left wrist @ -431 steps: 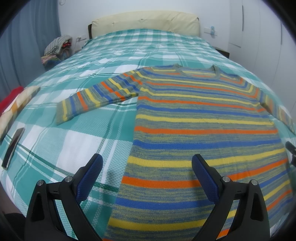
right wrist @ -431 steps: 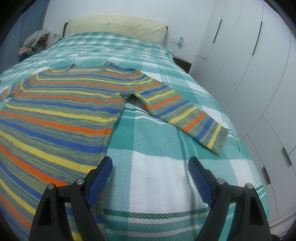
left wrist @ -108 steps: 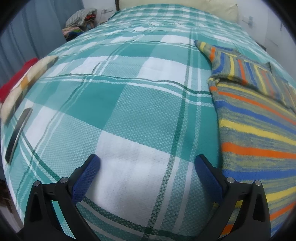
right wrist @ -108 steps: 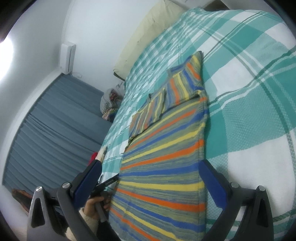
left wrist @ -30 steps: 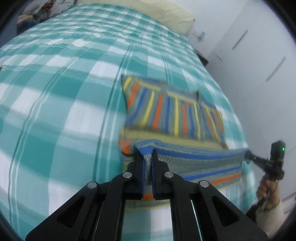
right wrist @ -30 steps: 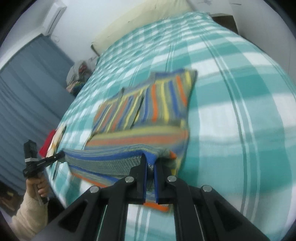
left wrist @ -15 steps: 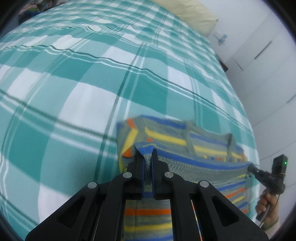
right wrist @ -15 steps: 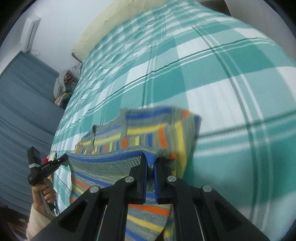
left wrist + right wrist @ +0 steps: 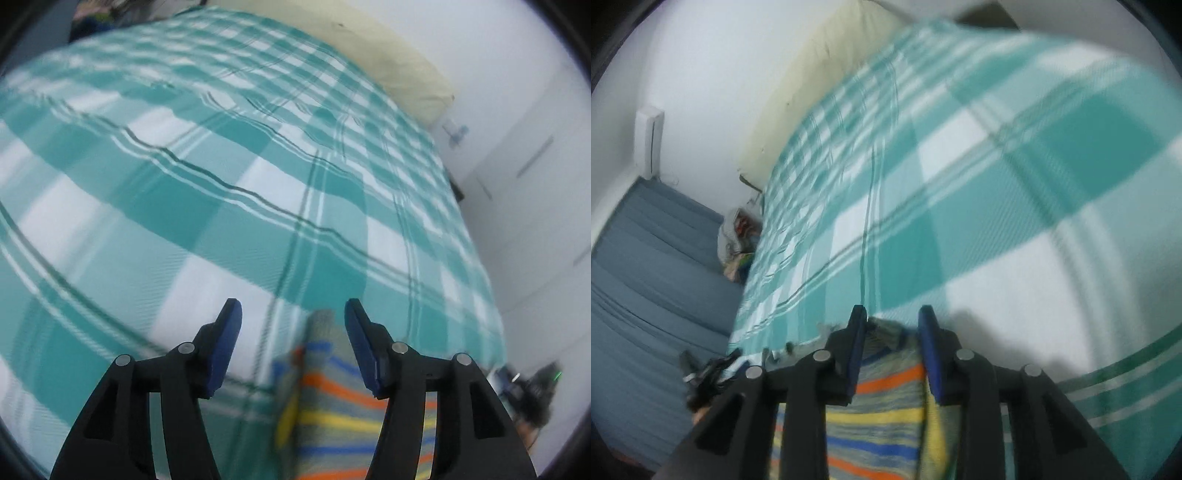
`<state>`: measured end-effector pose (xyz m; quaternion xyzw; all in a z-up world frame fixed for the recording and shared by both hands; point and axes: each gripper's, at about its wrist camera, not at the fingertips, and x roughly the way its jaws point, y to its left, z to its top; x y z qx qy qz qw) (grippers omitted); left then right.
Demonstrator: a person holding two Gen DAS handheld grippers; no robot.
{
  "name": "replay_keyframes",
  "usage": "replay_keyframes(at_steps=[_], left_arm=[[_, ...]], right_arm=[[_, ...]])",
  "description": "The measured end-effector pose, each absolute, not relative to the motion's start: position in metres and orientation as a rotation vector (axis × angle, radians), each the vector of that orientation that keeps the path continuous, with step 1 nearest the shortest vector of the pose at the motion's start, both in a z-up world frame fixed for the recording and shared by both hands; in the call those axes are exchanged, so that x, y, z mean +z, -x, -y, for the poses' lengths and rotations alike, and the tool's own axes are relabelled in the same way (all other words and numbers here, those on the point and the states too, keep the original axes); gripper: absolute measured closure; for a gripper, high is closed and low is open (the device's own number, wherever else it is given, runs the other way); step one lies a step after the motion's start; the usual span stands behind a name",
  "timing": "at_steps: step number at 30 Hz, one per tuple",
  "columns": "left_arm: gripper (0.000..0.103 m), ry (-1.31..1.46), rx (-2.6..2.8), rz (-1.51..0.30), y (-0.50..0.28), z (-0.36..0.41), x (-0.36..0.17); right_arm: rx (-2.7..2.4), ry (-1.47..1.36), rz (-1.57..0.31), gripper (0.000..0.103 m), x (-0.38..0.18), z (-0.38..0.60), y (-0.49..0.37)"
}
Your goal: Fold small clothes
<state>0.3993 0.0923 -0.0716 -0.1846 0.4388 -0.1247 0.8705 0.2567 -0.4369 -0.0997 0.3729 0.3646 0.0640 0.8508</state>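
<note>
We find the left gripper (image 9: 291, 314) and right gripper (image 9: 892, 314) both opening, the striped knitted sweater's (image 9: 332, 406) folded edge lying loose between them. Teal checked bedspread (image 9: 184, 221) lies unobstructed toward twelve o'clock.

sweater (image 9: 332, 402) on bedspread (image 9: 184, 206), pillow (image 9: 388, 62) behind

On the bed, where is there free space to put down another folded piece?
The checked bedspread lies bare from the folded striped sweater up to the cream pillow, and also left of the sweater. It is crowded only near the camera, where the left gripper and right gripper are opening over the sweater's top corners, and by the clothes pile beside the bed.
</note>
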Motion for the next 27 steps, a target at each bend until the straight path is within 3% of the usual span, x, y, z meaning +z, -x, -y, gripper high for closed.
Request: replay_keyframes(at_steps=[7,10,13,17,22,25,26,27], left_arm=[[0.044,0.091,-0.553,-0.962,-0.311,-0.051,-0.077],[0.055,-0.146,-0.595,-1.019,-0.260,-0.026,-0.107],[0.057,-0.297,-0.520,-1.013,-0.227,-0.030,-0.127],[0.057,-0.199,-0.463,-1.052,-0.224,-0.049,-0.135],[0.056,-0.267,-0.388,-1.014,-0.215,-0.043,-0.135],[0.051,-0.248,-0.331,-1.025,-0.207,-0.052,-0.127],[0.049,-0.246,-0.313,-1.023,-0.200,-0.055,-0.122],[0.047,-0.250,-0.299,-1.013,-0.192,-0.055,-0.116]], right_arm=[[0.365,-0.370,-0.883,0.072,-0.071,0.353,-0.218],[0.466,-0.178,-0.970,0.072,-0.087,0.305,-0.186],[0.428,0.029,-1.093,0.072,-0.120,0.280,-0.149],[0.370,0.048,-1.068,0.073,-0.129,0.297,-0.119],[0.336,0.064,-1.047,0.074,-0.129,0.297,-0.112],[0.308,0.081,-1.042,0.074,-0.123,0.298,-0.089],[0.294,0.091,-1.042,0.072,-0.125,0.305,-0.090],[0.271,0.104,-1.045,0.061,-0.125,0.305,-0.086]])
